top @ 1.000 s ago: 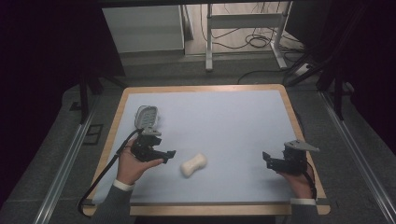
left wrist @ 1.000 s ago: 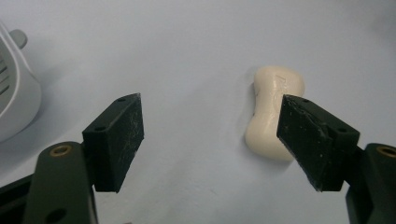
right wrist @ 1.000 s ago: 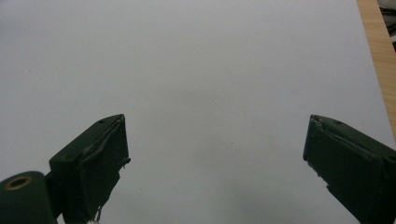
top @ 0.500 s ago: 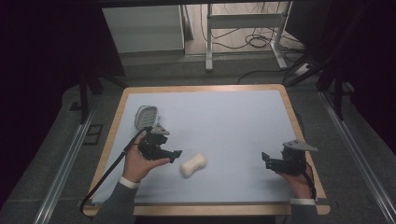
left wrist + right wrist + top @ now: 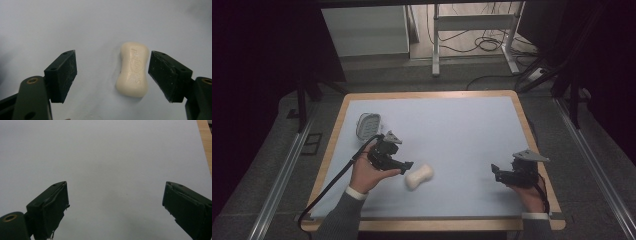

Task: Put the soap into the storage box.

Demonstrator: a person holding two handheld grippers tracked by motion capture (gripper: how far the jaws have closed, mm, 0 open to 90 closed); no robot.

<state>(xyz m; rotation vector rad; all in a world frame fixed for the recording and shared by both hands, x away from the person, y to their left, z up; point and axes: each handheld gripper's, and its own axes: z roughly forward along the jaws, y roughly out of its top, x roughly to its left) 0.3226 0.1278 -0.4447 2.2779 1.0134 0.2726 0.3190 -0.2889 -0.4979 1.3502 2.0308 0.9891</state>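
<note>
A cream bar of soap point(image 5: 419, 176) lies flat on the pale blue mat point(image 5: 452, 130) near the front middle. My left gripper point(image 5: 406, 165) hovers just left of it, open. In the left gripper view the soap point(image 5: 132, 70) lies between the two black jaws, closer to the right-hand one, with embossed lettering facing up. A pale soap dish point(image 5: 368, 125) stands behind the left hand near the mat's left side. My right gripper point(image 5: 495, 171) is held open over bare mat at the front right, with nothing between its jaws point(image 5: 113, 202).
The mat covers a wooden table point(image 5: 427, 94) with a raised light-wood border. A black cable point(image 5: 332, 187) trails from the left gripper over the front left edge. Metal desk legs and cables stand on the floor behind the table.
My left gripper has moved right and slightly forward, closing in on the soap. The right gripper has stayed where it was.
</note>
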